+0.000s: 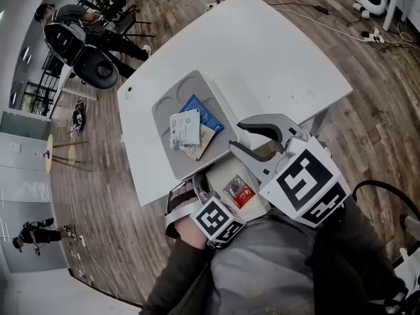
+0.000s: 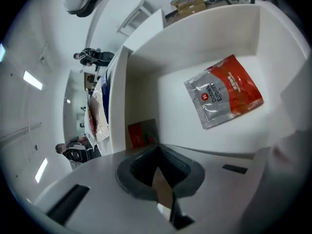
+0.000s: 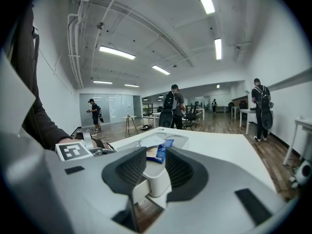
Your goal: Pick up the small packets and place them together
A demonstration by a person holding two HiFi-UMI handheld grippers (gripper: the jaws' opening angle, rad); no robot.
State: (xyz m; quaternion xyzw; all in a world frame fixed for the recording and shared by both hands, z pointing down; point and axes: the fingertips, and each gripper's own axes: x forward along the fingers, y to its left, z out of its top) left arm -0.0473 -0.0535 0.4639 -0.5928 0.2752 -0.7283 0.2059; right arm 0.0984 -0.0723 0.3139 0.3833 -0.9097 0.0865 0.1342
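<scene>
- Nearest the head camera, the left gripper (image 2: 157, 152) is angled down into a white box (image 2: 204, 48). Its jaws are clenched tip to tip, and nothing is seen to be gripped between them.
- Beside it, the right gripper (image 3: 155, 160) is held close to level. Its jaws are closed on a wall of the white box, at what looks like a rounded corner. The box is probably held this way so that it stays steady and open toward the left gripper.
- One red packet (image 2: 224, 91), red and silver, lies flat on the floor of the white box. It is well clear of the left jaws and is not touched by either gripper.
- A dim red patch is seen low on the box's side wall. Whether it is a reflection or a second packet cannot be told.
- The box sits at the near edge of the counter (image 1: 275, 58). Whether it rests on the counter or is carried just off it cannot be told.
- A grey compartment tray (image 1: 169, 100) lies on the counter just beyond the box. The packets gathered so far are kept in it.
- Three packets are stacked loosely in the tray's large section: a white packet (image 1: 185, 128) on top, a blue packet (image 1: 203, 110) partly under it, and a brown packet (image 1: 202, 143) below. The smaller round and oblong wells are left bare.
- The task is judged to be partly done, since the red packet is not yet with the three in the tray. For the next grasp, the left jaws would have to be opened and lowered flat onto the thin sachet.
</scene>
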